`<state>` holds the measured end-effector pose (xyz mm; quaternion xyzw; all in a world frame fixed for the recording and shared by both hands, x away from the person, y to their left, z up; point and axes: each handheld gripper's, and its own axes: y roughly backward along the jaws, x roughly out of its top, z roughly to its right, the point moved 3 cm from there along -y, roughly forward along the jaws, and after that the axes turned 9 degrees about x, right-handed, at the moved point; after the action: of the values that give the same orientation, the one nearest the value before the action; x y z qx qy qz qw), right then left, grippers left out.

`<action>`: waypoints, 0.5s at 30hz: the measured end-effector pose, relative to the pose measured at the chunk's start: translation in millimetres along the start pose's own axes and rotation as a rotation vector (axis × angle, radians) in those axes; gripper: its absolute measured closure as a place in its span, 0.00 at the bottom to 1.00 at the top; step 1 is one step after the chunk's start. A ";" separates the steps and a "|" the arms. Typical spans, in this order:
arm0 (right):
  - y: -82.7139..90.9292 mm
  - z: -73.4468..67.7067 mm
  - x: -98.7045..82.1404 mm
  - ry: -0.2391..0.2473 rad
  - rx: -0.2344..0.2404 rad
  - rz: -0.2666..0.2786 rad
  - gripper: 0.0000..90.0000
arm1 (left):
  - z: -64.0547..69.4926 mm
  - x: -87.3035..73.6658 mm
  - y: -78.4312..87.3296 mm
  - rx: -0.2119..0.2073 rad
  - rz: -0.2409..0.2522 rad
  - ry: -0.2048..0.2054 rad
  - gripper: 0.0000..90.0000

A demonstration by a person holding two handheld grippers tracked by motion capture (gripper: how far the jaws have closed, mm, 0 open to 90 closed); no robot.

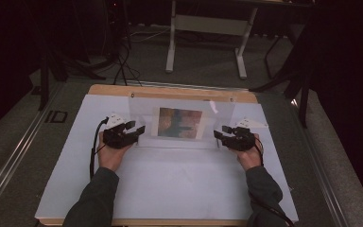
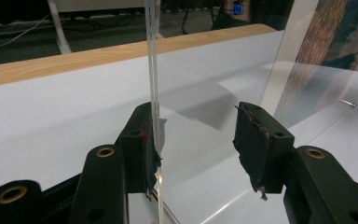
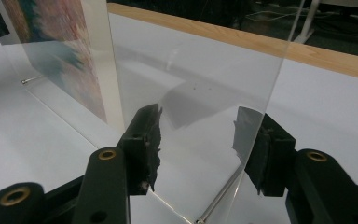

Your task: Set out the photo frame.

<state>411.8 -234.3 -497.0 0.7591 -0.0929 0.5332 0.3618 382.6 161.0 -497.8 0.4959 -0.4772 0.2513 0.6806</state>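
High view: clear acrylic frame [image 1: 182,124] upright near the middle of the white sheet [image 1: 170,179], toward 12 o'clock from the person, with a colourful picture [image 1: 180,123] sandwiched at its centre. Left gripper [image 1: 137,130] at the frame's 9 o'clock edge, right gripper [image 1: 221,131] at its 3 o'clock edge, each in a hand [image 1: 111,153].

Left gripper view: jaws wide apart, thin double edge of the frame [image 2: 153,70] standing against the pad [image 2: 149,154] at 9 o'clock, far pad clear of it; picture [image 2: 335,32] at 2 o'clock.

Right gripper view: jaws wide, clear pane [image 3: 205,93] rising between them, one pad [image 3: 254,149] seen through the pane; actual contact impossible to tell. Picture [image 3: 60,51] at 10 o'clock. Wooden table edge [image 3: 261,44] beyond the sheet, toward 12 o'clock.
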 end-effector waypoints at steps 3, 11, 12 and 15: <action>-0.3 1.0 0.7 -0.001 0.003 -0.003 0.55 | 0.4 0.3 0.5 0.003 -0.004 -0.002 0.56; -0.2 1.7 -0.2 -0.004 0.002 0.006 0.55 | 0.5 0.1 1.4 -0.004 -0.007 -0.010 0.57; -0.2 1.7 -0.2 -0.004 0.002 0.006 0.55 | 0.5 0.1 1.4 -0.004 -0.007 -0.010 0.57; 0.0 1.1 -0.5 -0.005 0.000 0.007 0.54 | -1.2 -0.5 1.1 -0.018 -0.003 -0.011 0.57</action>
<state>412.4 -235.2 -497.6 0.7602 -0.0966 0.5325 0.3595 382.0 162.6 -497.9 0.4919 -0.4825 0.2434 0.6827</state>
